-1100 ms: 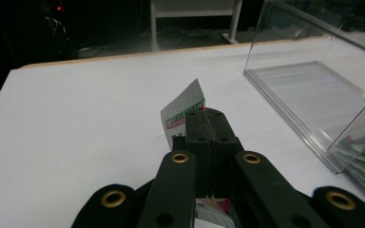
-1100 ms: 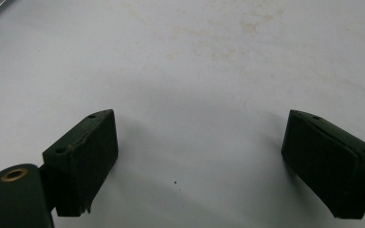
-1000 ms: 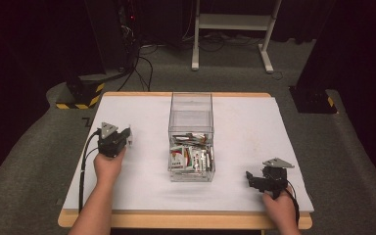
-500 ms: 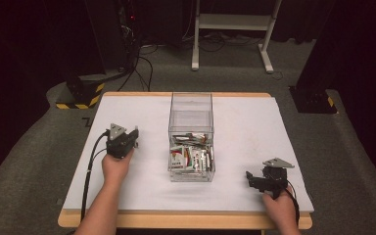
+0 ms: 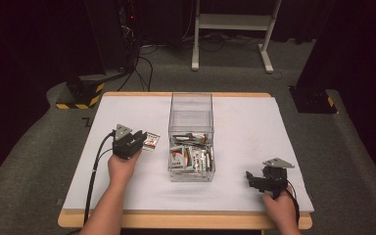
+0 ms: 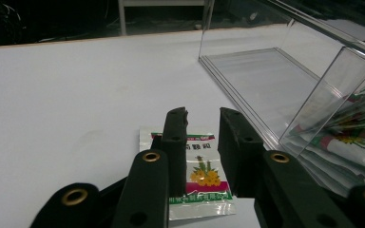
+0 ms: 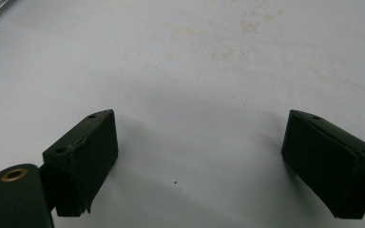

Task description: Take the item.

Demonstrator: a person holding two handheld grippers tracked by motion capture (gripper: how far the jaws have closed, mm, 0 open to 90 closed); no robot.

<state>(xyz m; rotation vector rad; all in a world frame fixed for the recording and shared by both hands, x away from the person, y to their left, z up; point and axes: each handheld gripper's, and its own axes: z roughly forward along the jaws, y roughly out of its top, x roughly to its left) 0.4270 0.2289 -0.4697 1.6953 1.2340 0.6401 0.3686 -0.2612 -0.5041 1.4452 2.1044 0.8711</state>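
Packet (image 5: 151, 141) lies flat on the table (image 5: 274, 132) just left of the clear box (image 5: 191, 117), at the left gripper (image 5: 136, 139). Left gripper view: jaws have just been opening, packet loose on the table beneath them. Right gripper (image 7: 197, 156) view: jaws spread wide, holding nothing.

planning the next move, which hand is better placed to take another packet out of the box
Left, probably. Its gripper sits beside the box, its jaws just opening off a packet on the table. The right gripper, open, rests farther off near the table's edge.
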